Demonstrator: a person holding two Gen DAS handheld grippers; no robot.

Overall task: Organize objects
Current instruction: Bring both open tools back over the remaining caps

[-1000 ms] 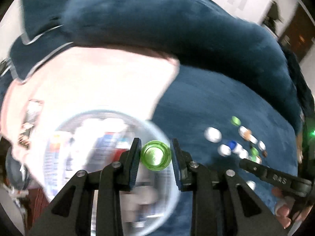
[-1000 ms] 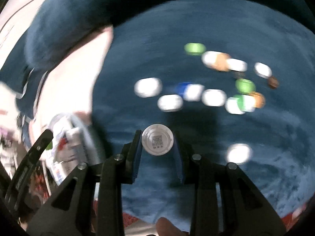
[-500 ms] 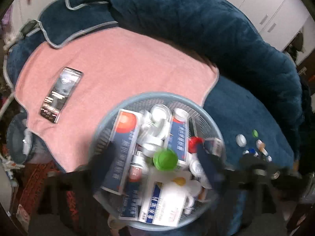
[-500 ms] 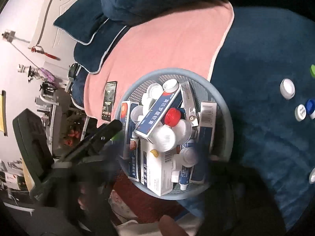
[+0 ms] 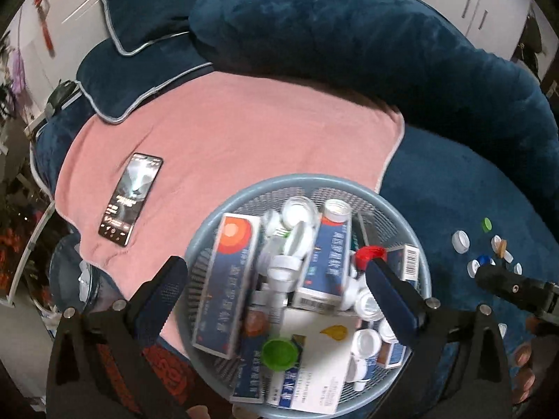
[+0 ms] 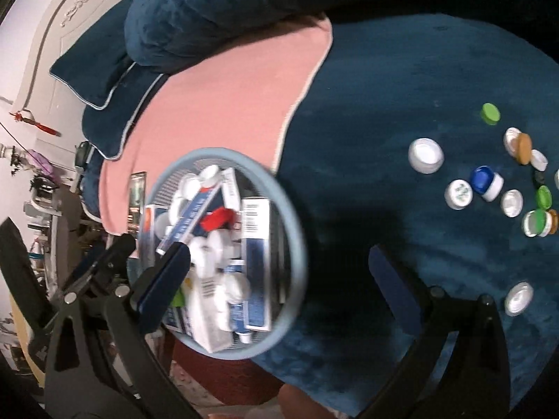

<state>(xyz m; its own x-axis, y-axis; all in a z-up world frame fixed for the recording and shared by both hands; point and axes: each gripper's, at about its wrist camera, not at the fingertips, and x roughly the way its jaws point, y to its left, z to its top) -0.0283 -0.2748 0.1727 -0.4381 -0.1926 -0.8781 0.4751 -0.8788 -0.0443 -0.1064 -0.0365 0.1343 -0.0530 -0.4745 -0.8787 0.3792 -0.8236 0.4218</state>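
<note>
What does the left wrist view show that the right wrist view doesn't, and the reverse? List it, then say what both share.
Only the left wrist view shows the green cap lying on the boxes in the basket, and the phone in full on the pink towel.

Only the right wrist view shows the whole spread of loose caps on the blue cover, including a lone white cap apart from the rest.

Both show the round mesh basket filled with medicine boxes and bottles, its red cap, and an open, empty hand-held gripper: left, right.
</note>
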